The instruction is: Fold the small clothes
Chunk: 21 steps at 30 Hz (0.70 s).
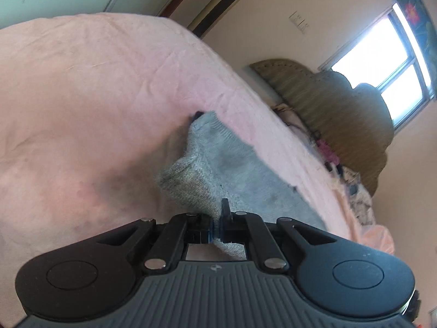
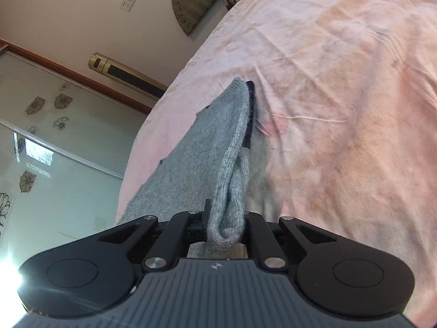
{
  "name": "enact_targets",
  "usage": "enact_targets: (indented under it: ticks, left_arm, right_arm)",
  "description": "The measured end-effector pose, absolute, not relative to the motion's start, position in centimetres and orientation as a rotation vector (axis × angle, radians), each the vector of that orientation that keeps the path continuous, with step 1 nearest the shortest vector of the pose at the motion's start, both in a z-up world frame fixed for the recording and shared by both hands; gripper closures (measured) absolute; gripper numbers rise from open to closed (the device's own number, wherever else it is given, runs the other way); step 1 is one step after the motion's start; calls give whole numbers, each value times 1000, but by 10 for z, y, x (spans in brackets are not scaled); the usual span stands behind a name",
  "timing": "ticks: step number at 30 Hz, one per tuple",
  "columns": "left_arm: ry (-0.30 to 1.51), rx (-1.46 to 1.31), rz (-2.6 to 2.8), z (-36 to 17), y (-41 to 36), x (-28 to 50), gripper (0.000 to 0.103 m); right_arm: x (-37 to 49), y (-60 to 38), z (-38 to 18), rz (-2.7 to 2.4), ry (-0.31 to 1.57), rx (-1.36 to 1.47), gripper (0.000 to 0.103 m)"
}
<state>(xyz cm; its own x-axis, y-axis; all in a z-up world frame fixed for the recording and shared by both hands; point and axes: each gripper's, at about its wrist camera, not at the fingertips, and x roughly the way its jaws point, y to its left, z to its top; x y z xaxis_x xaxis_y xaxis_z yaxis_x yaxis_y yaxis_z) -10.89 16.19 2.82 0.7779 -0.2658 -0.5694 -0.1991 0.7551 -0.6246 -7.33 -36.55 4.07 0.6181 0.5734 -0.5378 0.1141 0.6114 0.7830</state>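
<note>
A small grey knitted garment (image 1: 207,164) hangs stretched above the pink bedsheet (image 1: 82,95). My left gripper (image 1: 217,218) is shut on one edge of it, with knit bunched between the jaws. In the right wrist view the same grey garment (image 2: 207,147) runs forward from my right gripper (image 2: 225,218), which is shut on a thick fold of it. A dark trim (image 2: 250,109) shows along the garment's far edge. The garment's far end touches the pink bedsheet (image 2: 341,82).
A woven olive headboard (image 1: 327,104) stands at the bed's end below a bright window (image 1: 382,54). Crumpled clothes (image 1: 352,180) lie near it. A glass wardrobe door with flower decals (image 2: 41,136) and a gold tower unit (image 2: 125,73) stand beside the bed.
</note>
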Motion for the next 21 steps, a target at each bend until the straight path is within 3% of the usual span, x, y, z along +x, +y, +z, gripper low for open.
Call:
enact_targets:
  ticks: [2,3,4,8,11,12,13,17,21]
  left_arm:
    - [809,-747,-33,6,166,-106,98]
    - [806,-749,-38,5,169,-113,97]
    - [783,-716,-30,12,169,-119,97]
    - [621,-473,-30,58,157,-133,92]
    - [538,-313,-48,81,129,-110,65]
    - [528,-258,-52,85,116,-97,39]
    - [533,-224,-52,88,102,-82,25]
    - [499,-226,-198,93,65,-37,25]
    - [637,-135,-197,61,36,38,25]
  right_arm:
    - [-77,-370,26,290,942,905,91]
    - [-78,-369,17,274,979,910,85]
    - [-79,-369,13,254,1002,918,86]
    - [-87,-377,53,220,859,799,39]
    - [-67,-369,89,199,772,611,38]
    - [-53,-364,95,224,758,584,37]
    - [-39,-356,99,256,751,567,37]
    - [21,-313,97,316,784,459,32]
    - [64,-273,77,282,799,266,32]
